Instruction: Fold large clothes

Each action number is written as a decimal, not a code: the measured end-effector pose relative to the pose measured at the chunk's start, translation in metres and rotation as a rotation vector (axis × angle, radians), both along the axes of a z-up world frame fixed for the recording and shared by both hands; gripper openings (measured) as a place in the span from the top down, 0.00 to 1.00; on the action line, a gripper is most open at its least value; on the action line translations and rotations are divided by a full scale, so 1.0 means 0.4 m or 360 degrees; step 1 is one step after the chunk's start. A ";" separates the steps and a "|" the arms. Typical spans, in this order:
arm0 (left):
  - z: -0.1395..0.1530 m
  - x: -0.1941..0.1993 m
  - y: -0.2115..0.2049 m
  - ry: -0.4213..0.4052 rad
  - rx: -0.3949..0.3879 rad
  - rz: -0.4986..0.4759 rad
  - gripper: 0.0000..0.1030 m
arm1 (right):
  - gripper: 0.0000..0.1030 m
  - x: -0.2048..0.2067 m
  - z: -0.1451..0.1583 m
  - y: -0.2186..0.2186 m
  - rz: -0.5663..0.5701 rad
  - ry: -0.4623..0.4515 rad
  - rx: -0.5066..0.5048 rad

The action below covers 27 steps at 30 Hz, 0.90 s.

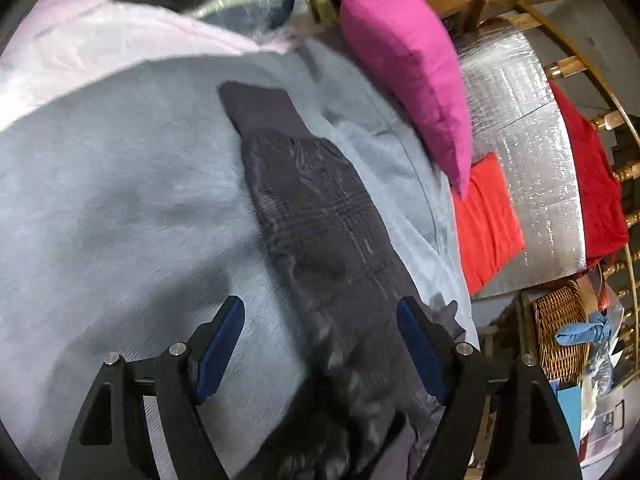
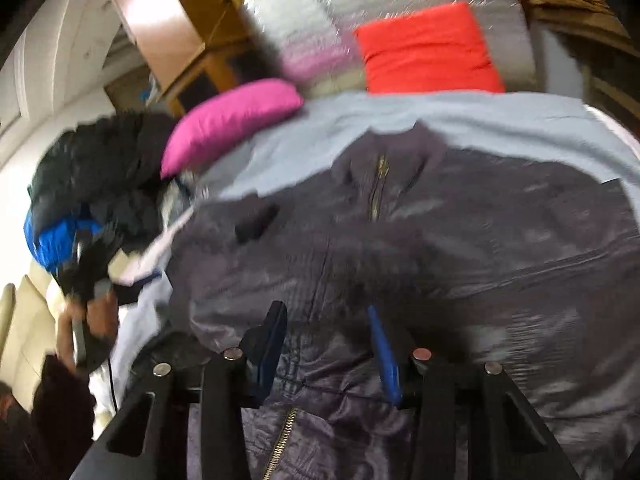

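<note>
A dark grey quilted jacket (image 2: 440, 240) with a brass zip lies spread on a light blue sheet (image 2: 460, 120). In the left wrist view one long sleeve (image 1: 320, 208) of it runs away from me across the sheet (image 1: 120, 200). My left gripper (image 1: 320, 320) hangs open and wide above the sleeve's near end, its blue pads clear of the cloth on both sides. My right gripper (image 2: 328, 332) stands over the jacket's body beside the zip, with its jaws partly apart and fabric seen in the gap. The picture is blurred, and the pads do not visibly press on the cloth.
A pink cushion (image 1: 404, 68) and a red cushion (image 1: 488, 216) lie at the sheet's far edge on a silver foil mat (image 1: 520, 120). A wicker basket (image 1: 560, 336) stands on the right. A black and blue coat heap (image 2: 100, 176) and a person's hand (image 2: 100, 316) are at the left.
</note>
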<state>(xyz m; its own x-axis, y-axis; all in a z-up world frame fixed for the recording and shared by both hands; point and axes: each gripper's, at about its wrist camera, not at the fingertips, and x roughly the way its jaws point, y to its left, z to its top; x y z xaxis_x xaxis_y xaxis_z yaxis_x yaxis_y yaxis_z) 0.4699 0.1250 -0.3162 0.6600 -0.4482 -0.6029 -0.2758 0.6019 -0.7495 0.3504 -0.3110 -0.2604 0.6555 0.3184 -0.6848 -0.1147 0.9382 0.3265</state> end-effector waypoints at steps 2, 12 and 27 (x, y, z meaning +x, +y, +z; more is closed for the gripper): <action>-0.011 0.044 -0.010 -0.0014 -0.0043 -0.0029 0.25 | 0.57 0.020 -0.041 -0.012 -0.0012 0.0060 0.0007; 0.033 0.096 -0.012 -0.0100 0.0062 0.0029 0.93 | 0.56 0.019 -0.055 -0.030 0.0009 0.0075 0.0004; 0.557 -0.197 -0.268 -0.0918 0.1049 -0.0170 0.94 | 0.56 0.003 -0.036 -0.058 -0.0070 0.0122 0.0111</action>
